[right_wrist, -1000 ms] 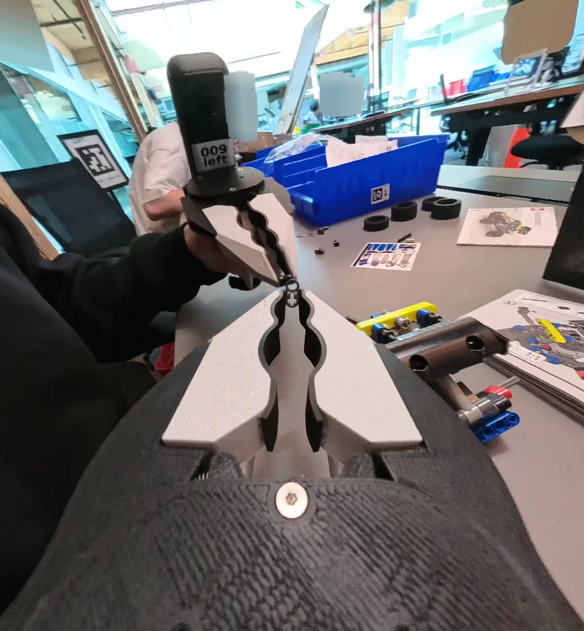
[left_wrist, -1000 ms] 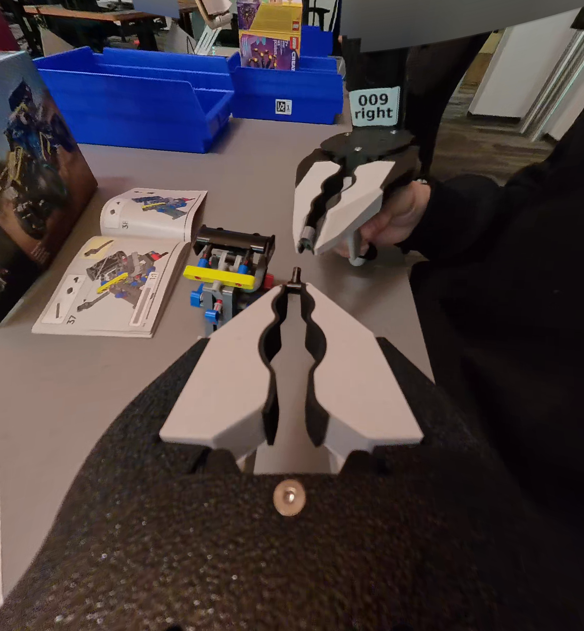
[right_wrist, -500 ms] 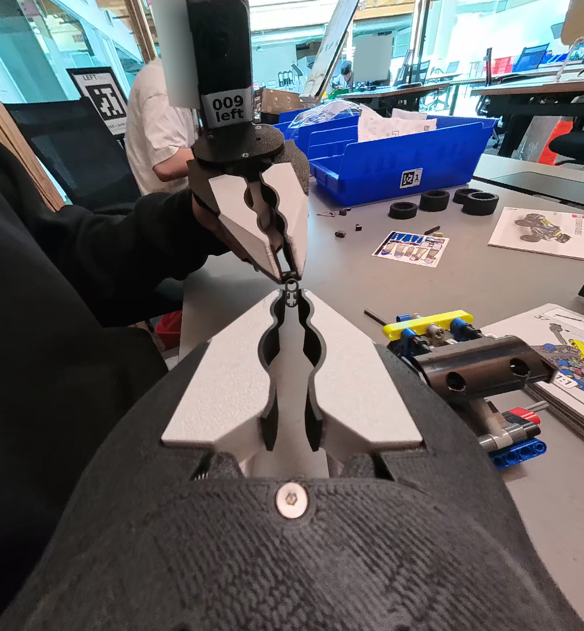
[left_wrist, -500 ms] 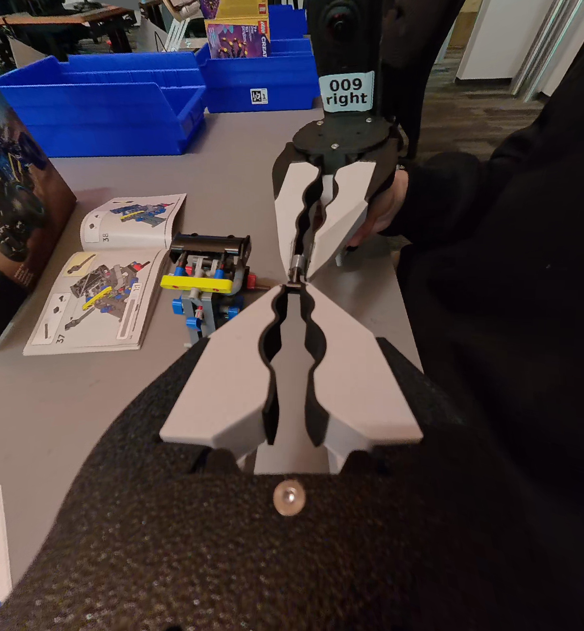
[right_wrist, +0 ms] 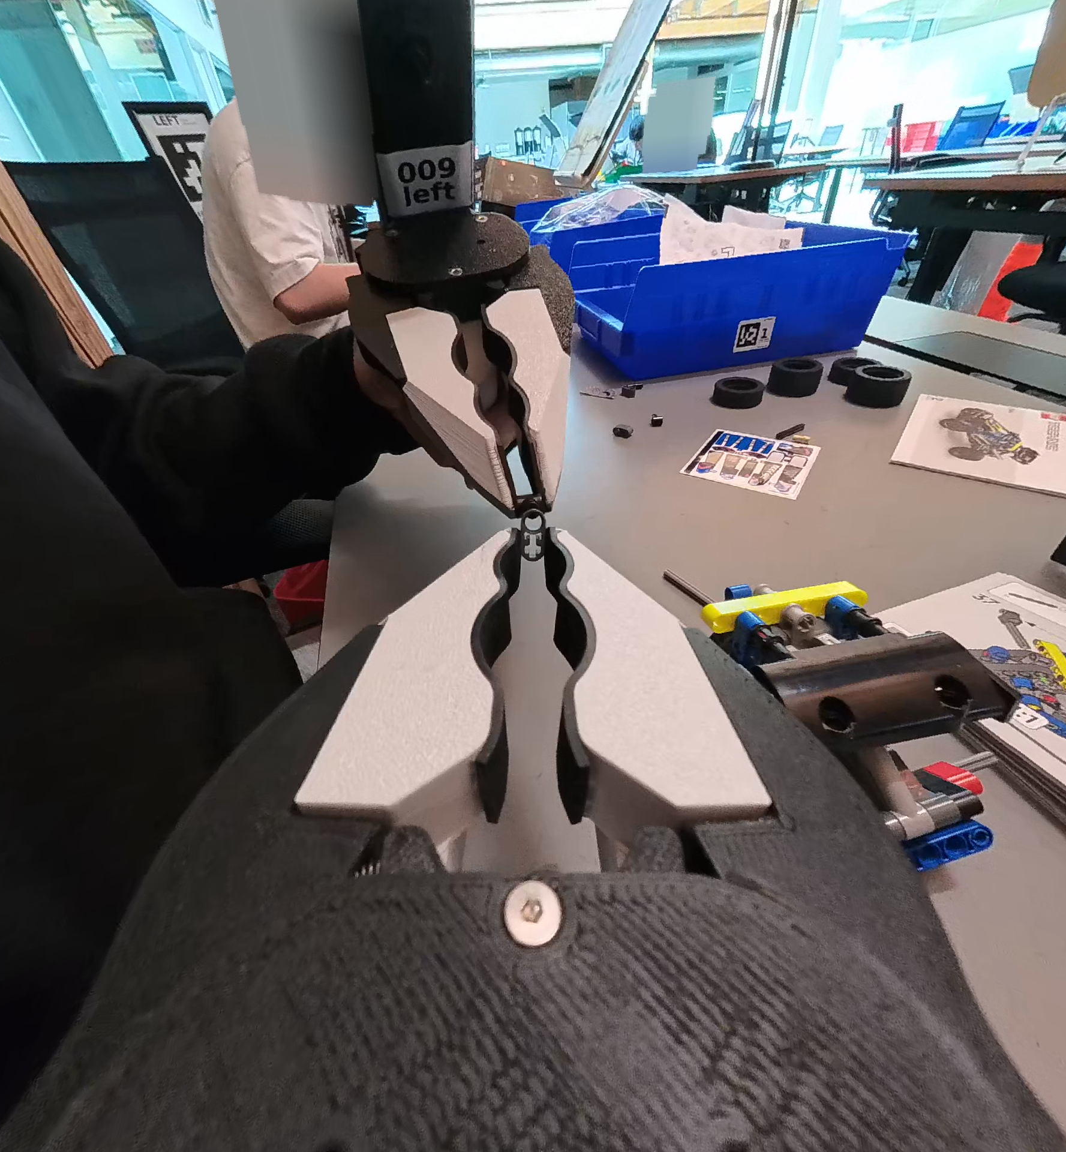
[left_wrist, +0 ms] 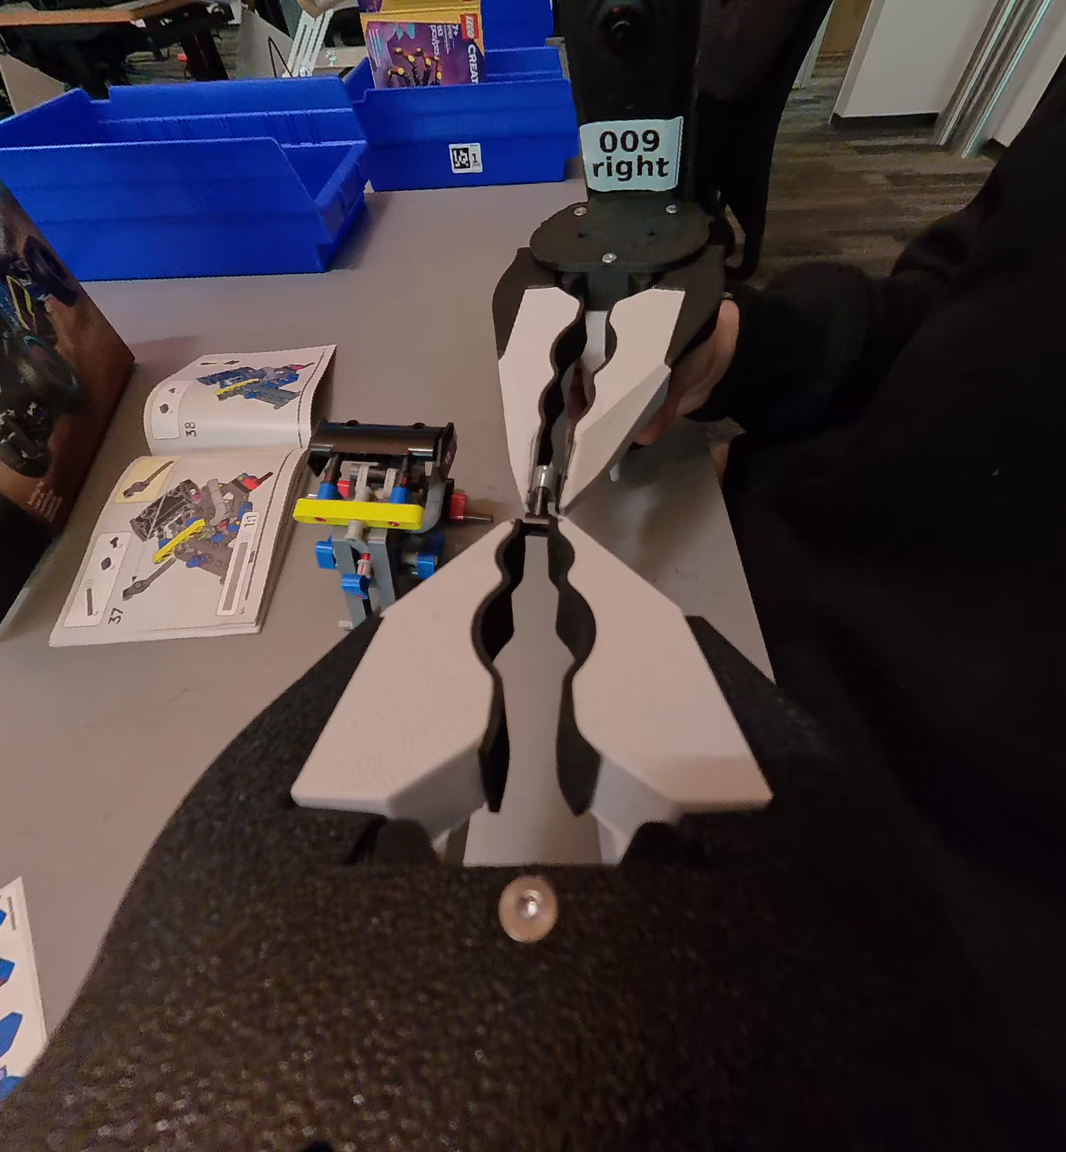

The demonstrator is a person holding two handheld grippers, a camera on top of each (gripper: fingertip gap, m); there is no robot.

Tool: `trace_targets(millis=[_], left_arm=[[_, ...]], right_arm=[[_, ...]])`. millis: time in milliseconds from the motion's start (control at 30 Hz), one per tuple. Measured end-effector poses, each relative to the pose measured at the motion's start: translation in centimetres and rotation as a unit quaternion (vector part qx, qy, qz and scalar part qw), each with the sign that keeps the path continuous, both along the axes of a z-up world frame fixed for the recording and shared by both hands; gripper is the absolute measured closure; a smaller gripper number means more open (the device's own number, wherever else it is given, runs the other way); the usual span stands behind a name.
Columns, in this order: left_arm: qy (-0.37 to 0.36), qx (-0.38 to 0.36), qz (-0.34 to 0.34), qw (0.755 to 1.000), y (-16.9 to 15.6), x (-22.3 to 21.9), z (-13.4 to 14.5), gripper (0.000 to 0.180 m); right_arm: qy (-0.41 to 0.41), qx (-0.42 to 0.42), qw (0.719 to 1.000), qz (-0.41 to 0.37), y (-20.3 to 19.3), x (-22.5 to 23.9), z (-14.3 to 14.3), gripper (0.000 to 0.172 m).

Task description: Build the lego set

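A: Landmark: the part-built brick model (left_wrist: pixel 371 499) on the tabletop (left_wrist: pixel 144 717). Left of it, an open instruction booklet (left_wrist: pixel 187 542); behind, blue bins (left_wrist: pixel 193 193).

B: The grippers?

A: Right of the model, raised, tip to tip. Left hand-held gripper (left_wrist: pixel 533 528) clenched on a small black pin (right_wrist: pixel 530 499). Right hand-held gripper (right_wrist: pixel 533 541) clenched on a dark grey connector with a ring end (right_wrist: pixel 533 535).

B: Joined?

A: Pin at the ring, touching; whether seated, cannot tell. Four black tyres (right_wrist: pixel 795 377) lie loose, well beyond the model.
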State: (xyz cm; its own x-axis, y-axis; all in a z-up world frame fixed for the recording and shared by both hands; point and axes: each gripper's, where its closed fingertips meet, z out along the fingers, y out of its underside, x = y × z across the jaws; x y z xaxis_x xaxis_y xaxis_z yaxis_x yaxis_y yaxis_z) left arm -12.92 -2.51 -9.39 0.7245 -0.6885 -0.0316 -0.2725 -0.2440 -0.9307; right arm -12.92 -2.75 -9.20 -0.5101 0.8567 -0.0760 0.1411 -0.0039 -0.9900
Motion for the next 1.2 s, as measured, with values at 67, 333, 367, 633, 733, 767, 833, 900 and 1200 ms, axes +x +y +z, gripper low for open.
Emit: trace_targets(millis=[67, 333, 367, 633, 733, 767, 833, 900, 1200], left_arm=[[0.011, -0.005, 0.004, 1.000, 0.0, -0.2, -0.4, 0.176], [0.007, -0.004, 0.002, 1.000, -0.1, 0.1, -0.3, 0.176], [0.004, -0.004, 0.003, 1.000, -0.1, 0.0, -0.2, 0.176], [0.020, -0.009, 0.005, 1.000, -0.1, 0.0, -0.5, 0.176], [0.083, 0.007, 0.007, 0.997, -0.2, -0.1, -0.8, 0.176], [0.128, 0.011, 0.011, 0.992, -0.2, -0.3, -1.0, 0.176], [0.232, 0.011, 0.014, 0.973, -0.3, -0.6, -1.5, 0.176], [0.310, 0.011, 0.010, 0.951, -0.4, -0.7, -2.0, 0.177], [0.046, -0.018, -0.046, 0.998, -1.0, 0.7, -1.3, 0.177]], right_arm=[[0.005, -0.005, 1.000, -0.004, 0.2, 0.0, 0.2, 0.167], [-0.003, 0.000, 1.000, 0.006, -0.1, 0.0, -0.1, 0.167], [-0.004, -0.001, 1.000, 0.007, -0.2, 0.0, -0.1, 0.167], [-0.022, 0.012, 1.000, 0.009, -0.3, -0.1, -0.7, 0.167], [-0.036, 0.013, 0.999, 0.018, -0.5, -0.2, -1.0, 0.167], [-0.041, 0.020, 0.999, 0.017, -0.5, -0.3, -1.2, 0.167], [-0.049, 0.057, 0.997, 0.008, -0.5, -0.5, -2.0, 0.167], [-0.060, 0.084, 0.995, 0.001, -0.6, -0.6, -2.6, 0.167], [-0.043, 0.087, 0.994, 0.046, -1.3, 0.4, -2.3, 0.167]])
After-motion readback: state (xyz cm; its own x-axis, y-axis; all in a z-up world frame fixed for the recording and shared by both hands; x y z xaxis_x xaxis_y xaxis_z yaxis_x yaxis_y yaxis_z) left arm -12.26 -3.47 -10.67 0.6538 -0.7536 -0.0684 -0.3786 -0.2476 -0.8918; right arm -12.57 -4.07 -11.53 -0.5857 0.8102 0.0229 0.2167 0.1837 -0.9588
